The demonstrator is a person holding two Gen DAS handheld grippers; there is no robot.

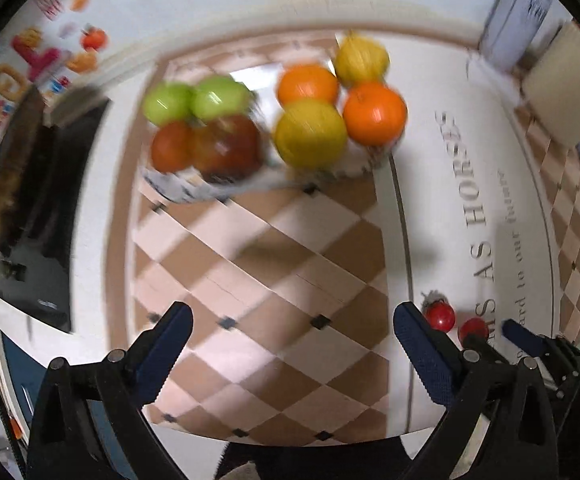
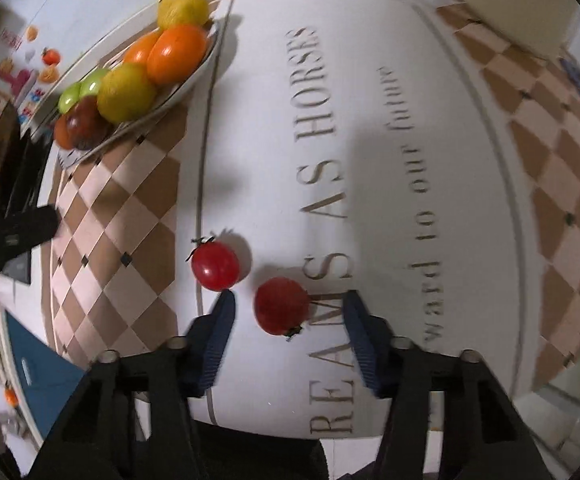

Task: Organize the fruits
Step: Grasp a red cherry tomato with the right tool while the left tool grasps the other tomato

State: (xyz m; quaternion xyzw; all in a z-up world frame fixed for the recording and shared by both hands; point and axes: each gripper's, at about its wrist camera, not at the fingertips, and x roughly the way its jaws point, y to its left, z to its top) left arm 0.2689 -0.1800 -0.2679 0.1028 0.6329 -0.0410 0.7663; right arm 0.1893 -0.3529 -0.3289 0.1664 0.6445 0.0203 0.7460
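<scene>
I count two green apples [image 1: 196, 100], two red apples [image 1: 206, 148], two oranges [image 1: 342, 98], two lemons [image 1: 336, 98] piled on one plate [image 1: 178, 190], plus two cherry tomatoes [image 2: 246, 286] on the table [image 2: 274, 152].

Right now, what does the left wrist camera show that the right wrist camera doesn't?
Only the left wrist view shows the open left claw over checkered tablecloth, and both red apples plainly.

Only the right wrist view shows the open right claw straddling one cherry tomato, apart from both fingers.

Both show the fruit plate, oranges, lemons, green apples and both tomatoes.
</scene>
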